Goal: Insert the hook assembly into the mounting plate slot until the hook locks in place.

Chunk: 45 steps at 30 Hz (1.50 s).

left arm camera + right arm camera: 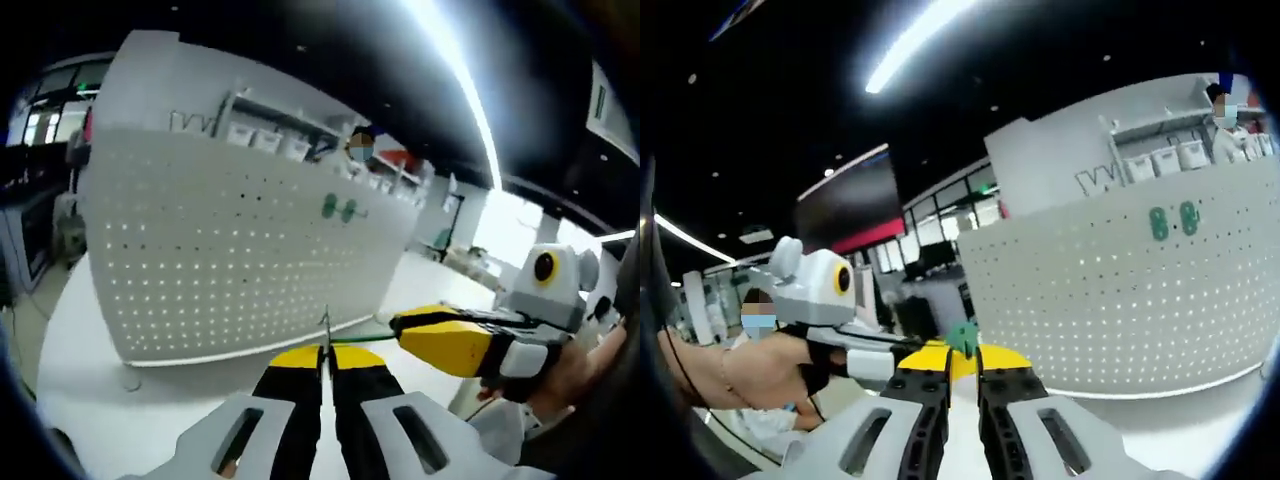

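The white perforated mounting plate (240,260) stands upright on the white table (90,400); it also fills the right side of the right gripper view (1120,300). Two green hooks (338,208) (1173,220) hang on its face. My left gripper (325,352) is shut on a thin metal pin of the hook assembly (325,325), in front of the plate's lower edge. My right gripper (396,322) comes in from the right, and a thin green part runs to its tip. In its own view, my right gripper (962,358) is shut on the assembly's green piece (962,338), with the left gripper (902,352) meeting it from the left.
A person's hand (760,365) holds the left gripper. Shelves with white bins (265,135) stand behind the plate. People stand in the background. Open table surface (1200,430) lies in front of the plate's base.
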### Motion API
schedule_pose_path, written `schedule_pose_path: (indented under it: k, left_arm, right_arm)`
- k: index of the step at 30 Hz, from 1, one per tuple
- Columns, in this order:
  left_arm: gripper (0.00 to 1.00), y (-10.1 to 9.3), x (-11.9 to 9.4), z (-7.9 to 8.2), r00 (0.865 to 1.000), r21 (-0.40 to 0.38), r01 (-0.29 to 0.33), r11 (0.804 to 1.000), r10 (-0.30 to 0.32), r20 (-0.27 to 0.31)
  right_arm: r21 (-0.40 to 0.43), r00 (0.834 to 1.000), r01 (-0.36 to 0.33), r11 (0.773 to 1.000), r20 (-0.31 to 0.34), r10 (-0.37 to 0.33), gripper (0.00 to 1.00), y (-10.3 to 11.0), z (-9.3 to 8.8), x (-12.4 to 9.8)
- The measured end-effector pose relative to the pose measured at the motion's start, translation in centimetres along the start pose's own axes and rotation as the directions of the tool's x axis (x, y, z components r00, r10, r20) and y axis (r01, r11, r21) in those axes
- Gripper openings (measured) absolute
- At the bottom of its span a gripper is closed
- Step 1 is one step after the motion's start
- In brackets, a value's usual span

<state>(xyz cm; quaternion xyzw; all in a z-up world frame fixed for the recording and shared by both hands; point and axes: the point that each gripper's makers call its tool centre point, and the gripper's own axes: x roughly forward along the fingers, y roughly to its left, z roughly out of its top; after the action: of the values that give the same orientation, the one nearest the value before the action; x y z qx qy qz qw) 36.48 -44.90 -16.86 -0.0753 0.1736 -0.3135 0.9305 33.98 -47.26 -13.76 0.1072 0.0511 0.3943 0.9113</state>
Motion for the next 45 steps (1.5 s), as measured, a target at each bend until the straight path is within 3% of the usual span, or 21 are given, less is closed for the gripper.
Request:
schedule_pose_path:
  k: [4,7,11,17,22,24,27,32,34,38,45]
  left_arm:
    - [0.02,-0.3,-0.2,0.5,1.0,0.028,0.002,1.0,-0.002,0.015]
    - [0.02,-0.8,-0.2,0.5,1.0,0.061,0.01,0.998,-0.011,0.013]
    - [0.02,-1.2,-0.3,0.6,0.999,0.133,0.009,0.991,-0.014,0.033]
    - [0.02,-1.6,-0.2,1.0,0.998,0.14,0.033,0.99,-0.04,0.046]
    - [0.02,-1.7,-0.3,0.8,0.998,0.113,0.046,0.992,-0.051,0.043]
    - [0.02,-1.7,-0.2,0.6,0.998,0.119,0.042,0.992,-0.047,0.036]
    - [0.02,-1.5,-0.3,0.6,0.999,0.128,0.037,0.991,-0.041,0.032]
    - [0.02,-1.5,-0.4,0.6,0.999,0.169,0.028,0.985,-0.032,0.022]
    - [0.02,-1.5,-0.5,0.5,0.999,0.166,0.026,0.986,-0.031,0.027]
    - [0.02,-1.7,-0.4,0.3,0.999,0.174,0.024,0.985,-0.028,0.02]
    - [0.02,-1.8,-0.3,0.1,1.0,0.22,0.01,0.975,-0.013,0.01]
  right_arm:
    - [0.041,1.0,-0.02,0.999,-0.005,0.02,0.11,0.1,0.2,0.5]
    - [0.12,0.999,-0.038,0.992,0.009,0.037,0.12,0.3,0.5,0.8]
    - [0.128,0.998,-0.067,0.989,-0.005,0.069,0.08,0.4,0.3,0.9]
    - [0.27,0.996,-0.086,0.959,0.016,0.085,0.08,-0.1,0.3,1.0]
    - [0.282,0.993,-0.116,0.952,0.022,0.114,0.07,0.2,0.1,0.9]
    - [0.32,0.993,-0.115,0.94,0.014,0.117,0.05,0.2,-0.2,0.9]
    - [0.415,0.993,-0.117,0.902,0.023,0.118,0.05,0.3,-0.3,0.9]
    - [0.421,0.993,-0.11,0.9,0.017,0.114,0.04,0.4,-0.5,0.8]
    - [0.446,0.994,-0.1,0.889,0.008,0.108,0.04,0.3,-0.7,0.8]
    - [0.437,0.997,-0.071,0.897,-0.006,0.082,0.01,-0.1,-1.0,0.7]
    - [0.346,0.998,-0.034,0.937,-0.032,0.048,0.0,-0.3,-1.0,0.8]
